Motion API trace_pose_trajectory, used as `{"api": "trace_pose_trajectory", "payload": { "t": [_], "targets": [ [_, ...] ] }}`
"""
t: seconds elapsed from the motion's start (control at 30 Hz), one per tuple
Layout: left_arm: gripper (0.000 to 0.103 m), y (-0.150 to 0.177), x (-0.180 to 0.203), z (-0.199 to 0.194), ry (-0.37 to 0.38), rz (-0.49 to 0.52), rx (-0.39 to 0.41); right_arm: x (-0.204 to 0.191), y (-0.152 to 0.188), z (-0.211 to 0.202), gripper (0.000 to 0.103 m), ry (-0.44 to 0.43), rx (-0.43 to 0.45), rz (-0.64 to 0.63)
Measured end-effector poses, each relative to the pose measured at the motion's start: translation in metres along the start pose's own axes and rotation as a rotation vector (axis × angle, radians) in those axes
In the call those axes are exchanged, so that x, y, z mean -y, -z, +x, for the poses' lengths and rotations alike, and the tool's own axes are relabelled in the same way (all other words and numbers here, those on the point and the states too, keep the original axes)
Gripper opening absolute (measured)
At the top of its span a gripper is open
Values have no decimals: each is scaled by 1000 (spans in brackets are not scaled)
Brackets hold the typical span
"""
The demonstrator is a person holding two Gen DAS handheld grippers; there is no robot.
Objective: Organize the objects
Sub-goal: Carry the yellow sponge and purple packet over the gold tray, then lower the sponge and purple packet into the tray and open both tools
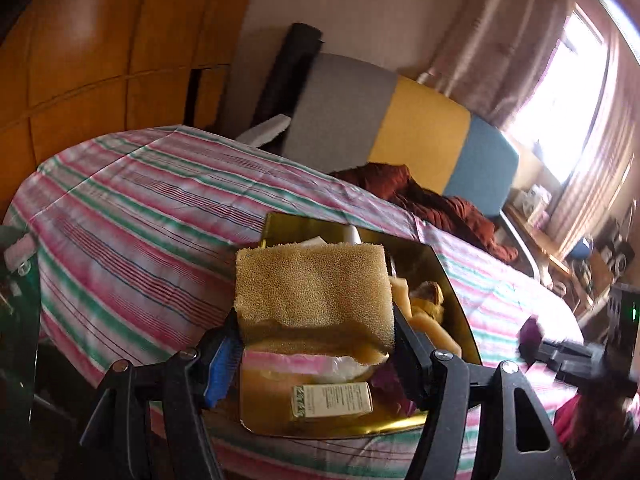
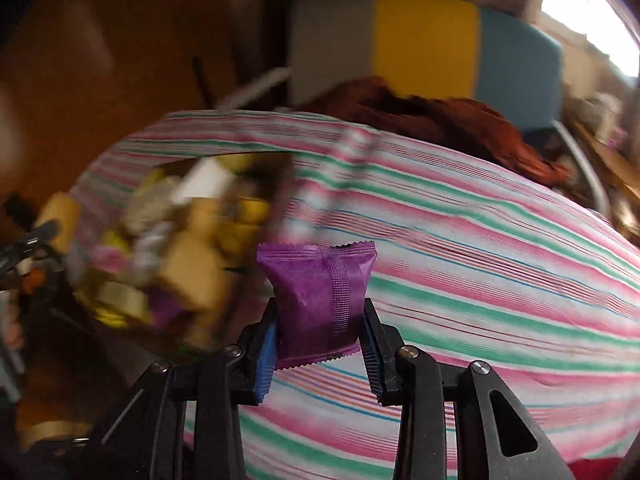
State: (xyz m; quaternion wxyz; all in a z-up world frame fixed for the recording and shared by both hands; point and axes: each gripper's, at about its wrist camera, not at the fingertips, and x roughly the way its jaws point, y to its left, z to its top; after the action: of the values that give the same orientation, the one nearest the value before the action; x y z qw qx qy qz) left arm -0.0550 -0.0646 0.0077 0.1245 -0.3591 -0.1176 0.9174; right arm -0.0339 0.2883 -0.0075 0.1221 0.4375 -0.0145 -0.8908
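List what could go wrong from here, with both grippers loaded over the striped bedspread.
1. The sponge is soft and already squashed between the left gripper jaws; it could deform further and slip out.
2. The purple packet is slick and puffy, held only at its sides by the right gripper, so it may squirt free.
3. The gold tray looks crowded and sits on soft bedding; adding items may tip it or spill things.

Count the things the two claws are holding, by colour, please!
Tan: 1, the sponge squeezed in the left claw.
Purple: 1, the sealed packet pinched in the right claw.
Total: 2 things held, one in each claw.
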Motion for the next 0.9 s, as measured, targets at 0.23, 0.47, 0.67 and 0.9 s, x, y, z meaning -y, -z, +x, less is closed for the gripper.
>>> {"api": "trace_pose_trajectory", "payload": {
  "t": [0.23,0.47,0.67,0.9],
  "targets": [
    [67,-17,-7,-5,32,-24,7,-76,1,36,38,-208,-22,-91],
    [67,-24,19,20,117,1,-29,-101,8,63,38,-266,-68,-108],
    [67,-33,60,50,209,76,-74,-101,10,75,38,-310,-81,-77],
    [68,-47,101,91,267,159,-119,-98,13,88,38,-354,-97,-35]
  ]
}}
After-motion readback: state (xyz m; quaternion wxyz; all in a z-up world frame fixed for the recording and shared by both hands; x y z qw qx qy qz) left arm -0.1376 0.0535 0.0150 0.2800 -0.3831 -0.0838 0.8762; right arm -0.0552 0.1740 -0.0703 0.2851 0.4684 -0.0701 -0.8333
